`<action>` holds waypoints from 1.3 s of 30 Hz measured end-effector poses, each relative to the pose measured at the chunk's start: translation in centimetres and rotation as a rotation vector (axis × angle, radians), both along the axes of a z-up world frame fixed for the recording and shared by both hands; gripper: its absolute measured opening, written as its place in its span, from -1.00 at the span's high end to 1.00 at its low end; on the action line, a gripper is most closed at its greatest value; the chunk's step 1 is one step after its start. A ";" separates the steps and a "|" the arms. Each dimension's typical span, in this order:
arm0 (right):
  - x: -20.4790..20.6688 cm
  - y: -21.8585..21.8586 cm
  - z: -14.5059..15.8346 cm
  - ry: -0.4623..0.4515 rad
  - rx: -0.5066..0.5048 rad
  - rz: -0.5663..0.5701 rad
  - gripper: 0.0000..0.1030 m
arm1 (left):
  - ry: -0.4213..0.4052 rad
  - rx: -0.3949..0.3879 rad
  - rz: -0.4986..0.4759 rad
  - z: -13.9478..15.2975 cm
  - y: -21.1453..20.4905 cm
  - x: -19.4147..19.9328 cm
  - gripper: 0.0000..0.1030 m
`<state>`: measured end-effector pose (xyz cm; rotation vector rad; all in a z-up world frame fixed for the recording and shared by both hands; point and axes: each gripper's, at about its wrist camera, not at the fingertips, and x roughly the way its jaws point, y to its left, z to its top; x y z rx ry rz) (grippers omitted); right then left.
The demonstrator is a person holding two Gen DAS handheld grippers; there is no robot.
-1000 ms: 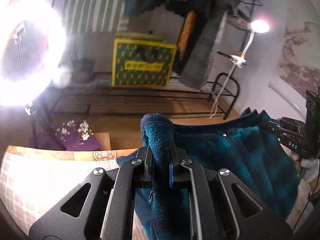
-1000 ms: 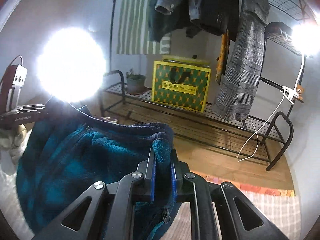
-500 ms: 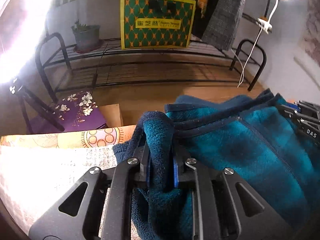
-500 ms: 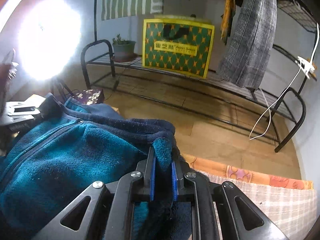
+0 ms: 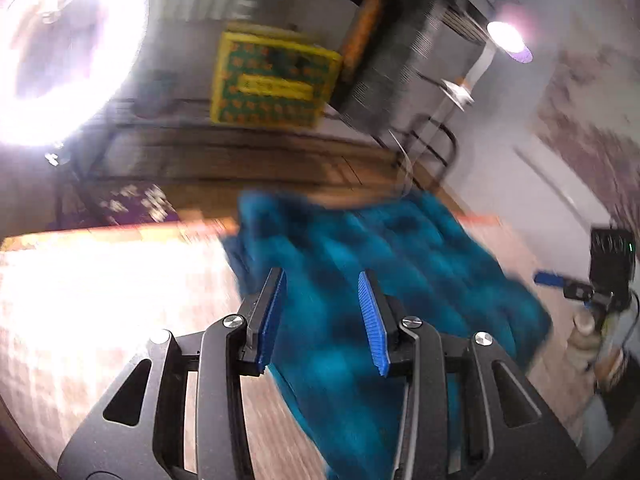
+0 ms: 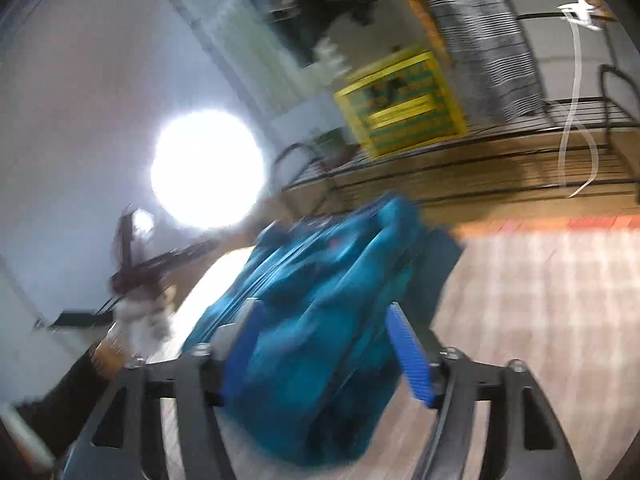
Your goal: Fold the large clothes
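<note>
A teal fleece jacket (image 5: 384, 264) lies in a folded heap on the checked cloth of the table (image 5: 100, 320); it also shows in the right wrist view (image 6: 320, 304). My left gripper (image 5: 322, 280) is open and empty, its blue pads above the jacket's near left part. My right gripper (image 6: 324, 312) is open and empty, its jaws spread wide over the jacket's near edge. The right gripper also shows in the left wrist view (image 5: 576, 288) at the far right. Both views are motion-blurred.
A bright ring light (image 5: 60, 60) stands at the left. A black metal rack (image 6: 500, 152) with a yellow-green bag (image 6: 400, 104) runs behind the table. Clothes (image 6: 476, 32) hang above it. The table's orange-trimmed far edge (image 6: 560, 224) lies beyond the jacket.
Both grippers have opened and let go of the jacket, which now lies on the table. Both have pulled back and tilted; the views are blurred by motion.
</note>
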<state>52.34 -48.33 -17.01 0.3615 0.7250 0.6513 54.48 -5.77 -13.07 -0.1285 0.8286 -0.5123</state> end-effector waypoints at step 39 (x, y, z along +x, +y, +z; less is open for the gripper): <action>14.2 5.9 -2.2 0.037 -0.359 -0.248 -0.05 | 0.084 -0.014 0.163 -3.7 -0.1 10.2 0.18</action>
